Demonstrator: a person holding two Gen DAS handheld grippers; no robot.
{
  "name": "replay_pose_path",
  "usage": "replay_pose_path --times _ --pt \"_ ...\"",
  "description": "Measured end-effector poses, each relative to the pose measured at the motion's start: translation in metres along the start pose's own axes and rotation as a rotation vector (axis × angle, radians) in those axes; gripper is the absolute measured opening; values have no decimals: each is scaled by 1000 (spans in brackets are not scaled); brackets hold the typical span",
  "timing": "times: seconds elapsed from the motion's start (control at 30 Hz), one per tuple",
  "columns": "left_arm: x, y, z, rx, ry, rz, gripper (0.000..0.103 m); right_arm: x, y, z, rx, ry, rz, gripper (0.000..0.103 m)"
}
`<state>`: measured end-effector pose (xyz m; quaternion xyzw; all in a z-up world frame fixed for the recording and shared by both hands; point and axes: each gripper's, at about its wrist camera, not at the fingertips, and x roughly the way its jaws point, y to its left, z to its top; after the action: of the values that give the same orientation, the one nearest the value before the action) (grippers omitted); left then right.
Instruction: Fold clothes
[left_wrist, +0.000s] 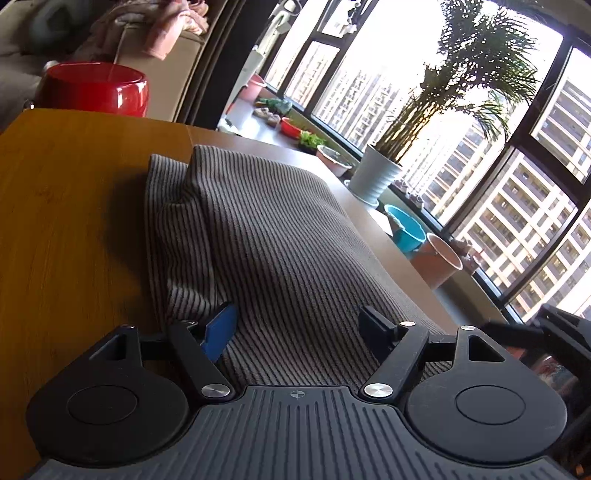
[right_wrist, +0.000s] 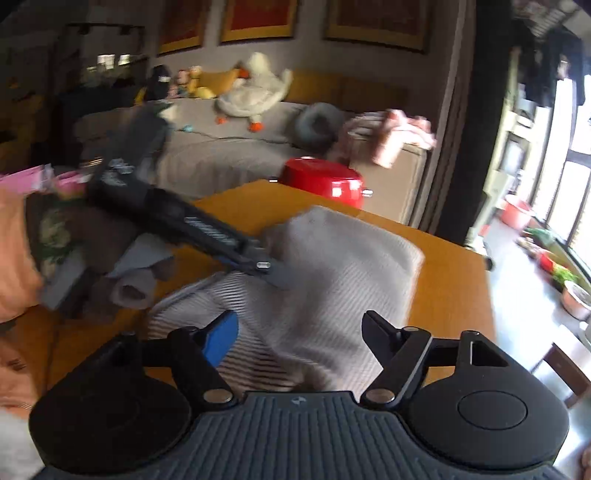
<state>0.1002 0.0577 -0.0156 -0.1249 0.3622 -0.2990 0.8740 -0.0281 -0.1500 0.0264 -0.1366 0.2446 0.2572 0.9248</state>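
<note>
A grey garment with thin dark stripes (left_wrist: 266, 236) lies folded into a thick rectangle on the wooden table (left_wrist: 70, 206). My left gripper (left_wrist: 299, 328) is open and held low over the garment's near end, its blue pad (left_wrist: 219, 332) by the left fold. In the right wrist view the same garment (right_wrist: 340, 273) looks blurred, and the left gripper (right_wrist: 275, 275) reaches in from the left with its tip over the cloth. My right gripper (right_wrist: 299, 334) is open just above the garment's near edge, nothing pinched between its fingers.
A red pot (left_wrist: 96, 86) stands beyond the table's far edge, with a sofa (right_wrist: 236, 147) behind it. Other clothes (right_wrist: 122, 273) are heaped at the table's left, beside a person's orange sleeve (right_wrist: 14, 251). Plant pots (left_wrist: 375, 177) and bowls line the windowsill to the right.
</note>
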Motion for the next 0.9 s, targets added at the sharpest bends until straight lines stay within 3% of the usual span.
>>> replay_pose_path --times 0.07,0.17,0.23,0.3,0.37,0.43,0.53,0.57,0.6,0.67,0.77,0.83,0.9 --pt "0 -3 -1 13 -2 9 80 2 21 -1 -94 15 91 72" --pt "0 -2 0 16 -1 9 80 18 45 -7 -196 40 114 71" --pt "-1 0 0 11 -1 5 80 31 52 -8 -203 59 112 56" --pt "-2 0 1 9 -1 5 81 35 58 -9 -251 65 108 51" --pt "-4 1 1 6 -2 5 81 38 63 -10 -300 70 103 52" --pt "-12 4 3 -18 -4 -6 81 41 68 -11 -350 75 99 64" --pt "-32 5 7 27 -51 26 91 46 76 -13 -423 83 92 66" --pt "-39 5 8 53 -68 46 92 49 75 -11 -419 85 92 64" --pt "-48 5 7 80 -83 63 92 52 75 -10 -412 87 92 51" --pt "-63 7 6 120 -97 71 92 63 59 -4 -256 110 116 44" --pt "-82 4 -2 217 -93 88 95 76 12 6 117 147 217 39" --pt "-91 -3 -11 304 -71 91 95 79 -12 7 287 165 280 35" --pt "-94 -12 -23 403 -35 80 96 79 -20 4 326 166 304 33"
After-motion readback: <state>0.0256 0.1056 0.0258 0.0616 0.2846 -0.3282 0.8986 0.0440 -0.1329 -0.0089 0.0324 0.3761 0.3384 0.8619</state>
